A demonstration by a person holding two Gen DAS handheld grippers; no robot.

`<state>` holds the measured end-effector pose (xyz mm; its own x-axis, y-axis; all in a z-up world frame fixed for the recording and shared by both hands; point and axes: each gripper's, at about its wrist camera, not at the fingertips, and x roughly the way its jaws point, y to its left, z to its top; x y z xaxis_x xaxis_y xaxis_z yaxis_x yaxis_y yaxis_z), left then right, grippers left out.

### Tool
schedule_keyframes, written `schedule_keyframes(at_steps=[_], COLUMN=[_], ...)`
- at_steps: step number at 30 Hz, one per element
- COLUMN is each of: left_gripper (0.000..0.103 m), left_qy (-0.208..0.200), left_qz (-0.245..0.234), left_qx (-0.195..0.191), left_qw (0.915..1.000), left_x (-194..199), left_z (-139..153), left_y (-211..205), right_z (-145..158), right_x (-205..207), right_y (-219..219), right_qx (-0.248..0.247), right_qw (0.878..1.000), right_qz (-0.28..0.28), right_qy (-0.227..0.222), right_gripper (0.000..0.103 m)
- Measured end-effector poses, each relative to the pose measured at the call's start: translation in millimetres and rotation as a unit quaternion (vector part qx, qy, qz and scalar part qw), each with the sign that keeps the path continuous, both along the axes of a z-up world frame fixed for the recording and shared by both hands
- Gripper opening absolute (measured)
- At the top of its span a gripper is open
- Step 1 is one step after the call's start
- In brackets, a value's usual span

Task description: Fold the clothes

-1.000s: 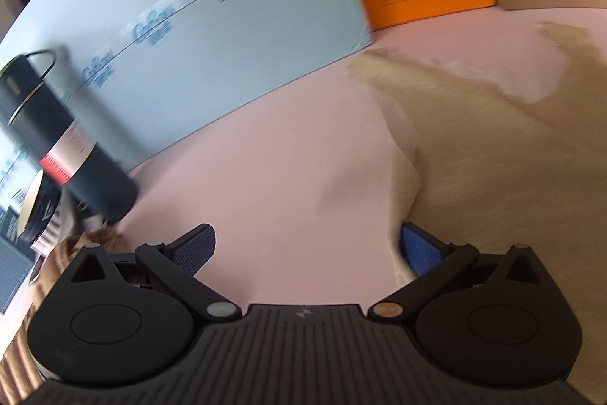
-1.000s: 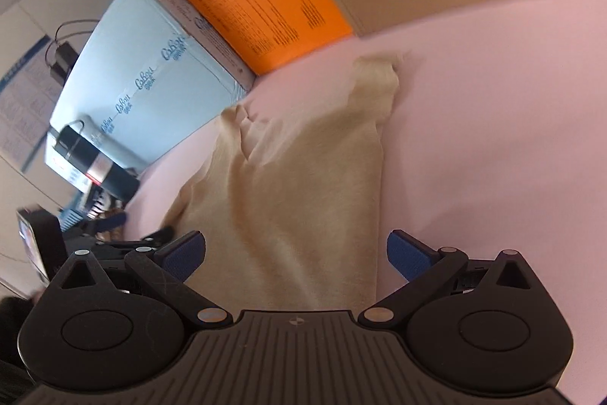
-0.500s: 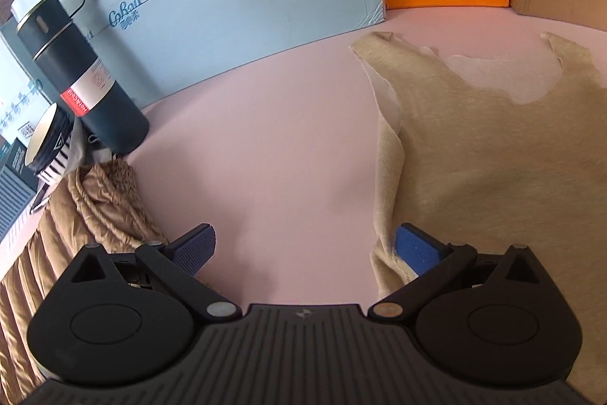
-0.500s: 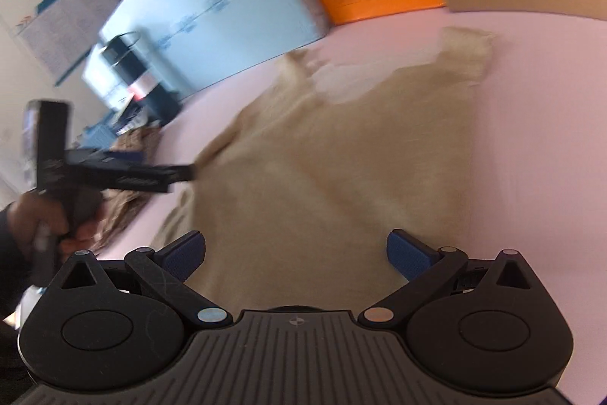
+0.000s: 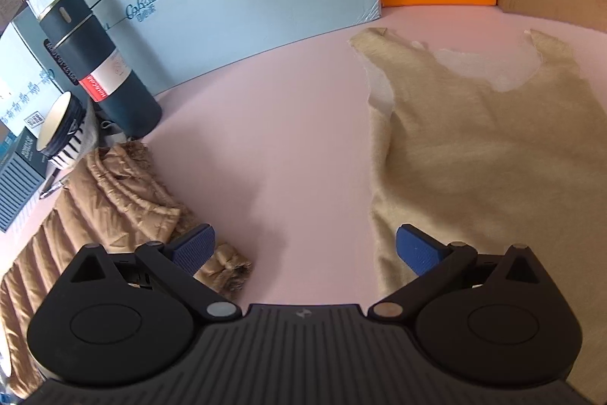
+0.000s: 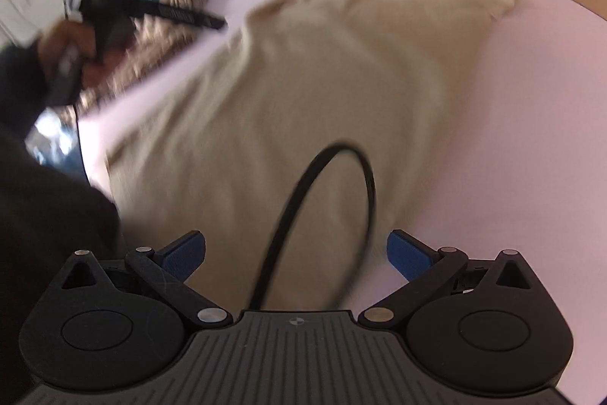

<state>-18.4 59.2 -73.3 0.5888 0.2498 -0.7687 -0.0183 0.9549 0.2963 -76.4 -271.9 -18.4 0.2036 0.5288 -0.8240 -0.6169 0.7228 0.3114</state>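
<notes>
A pink table point(image 5: 273, 124) carries a beige top point(image 5: 485, 154) spread flat at right. The left tool point(image 5: 303, 247) hovers at its left hem, fingers apart; the right tool point(image 6: 296, 253) hangs over it, fingers apart, behind a looping black cable point(image 6: 303, 185). A brown padded jacket point(image 5: 98, 200) and dark flask point(image 5: 102, 63) sit left.

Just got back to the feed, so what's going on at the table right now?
A person is holding a gripper in each hand over a beige sleeveless top spread flat on the pink table, not yet folded. The left gripper is open above the top's left edge, holding nothing. The right gripper is open too, above the top's lower part, with a black cable looping in front of it. A brown quilted jacket lies bunched at the left.
</notes>
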Motion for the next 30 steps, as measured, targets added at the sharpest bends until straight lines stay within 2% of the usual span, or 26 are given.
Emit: schedule_keyframes(at_steps=[2, 5, 7, 9, 11, 13, 16, 18, 20, 22, 25, 26, 28, 30], left_gripper=[0.103, 0.103, 0.103, 0.103, 0.102, 0.103, 0.102, 0.102, 0.102, 0.102, 0.102, 0.103, 0.103, 0.103], left_qy=[0.002, 0.007, 0.005, 0.003, 0.017, 0.044, 0.067, 0.055, 0.029, -0.006, -0.085, -0.113, -0.165, -0.182], left_qz=[0.000, -0.004, -0.031, -0.066, -0.123, -0.187, -0.254, -0.283, -0.300, -0.301, -0.280, -0.266, -0.229, -0.197], left_qx=[0.002, 0.000, -0.016, -0.034, -0.037, -0.012, 0.069, 0.090, 0.106, 0.130, 0.195, 0.205, 0.191, 0.134], left_qw=[1.0000, 1.0000, 0.9994, 0.9973, 0.9915, 0.9812, 0.9624, 0.9533, 0.9475, 0.9448, 0.9361, 0.9350, 0.9401, 0.9541], left_x=[-6, -20, -35, -53, -72, -91, -110, -108, -96, -72, -21, -4, 29, 63], left_z=[2, 2, 3, 5, 2, -4, -7, 15, 51, 94, 169, 191, 229, 249], left_y=[3, 17, 23, 26, 21, 13, 9, 18, 31, 45, 60, 63, 70, 77], right_z=[4, 24, 46, 74, 96, 109, 129, 154, 186, 221, 261, 252, 235, 218], right_x=[-5, -7, -10, -17, -18, -9, 6, 15, 26, 40, 71, 82, 105, 129], right_y=[-21, -59, -83, -103, -119, -131, -129, -122, -113, -108, -101, -97, -90, -83], right_qx=[-0.042, -0.092, -0.092, -0.069, -0.038, -0.021, -0.037, -0.066, -0.094, -0.108, -0.094, -0.093, -0.090, -0.087], right_qw=[0.999, 0.991, 0.982, 0.966, 0.953, 0.949, 0.952, 0.947, 0.932, 0.907, 0.869, 0.878, 0.894, 0.909], right_qz=[-0.016, -0.087, -0.134, -0.185, -0.225, -0.252, -0.236, -0.203, -0.167, -0.136, -0.117, -0.108, -0.091, -0.074], right_qy=[-0.013, -0.050, -0.097, -0.166, -0.200, -0.187, -0.192, -0.239, -0.307, -0.383, -0.471, -0.458, -0.430, -0.402], right_gripper=[0.103, 0.103, 0.103, 0.103, 0.103, 0.103, 0.103, 0.103, 0.103, 0.103, 0.103, 0.103, 0.103, 0.103])
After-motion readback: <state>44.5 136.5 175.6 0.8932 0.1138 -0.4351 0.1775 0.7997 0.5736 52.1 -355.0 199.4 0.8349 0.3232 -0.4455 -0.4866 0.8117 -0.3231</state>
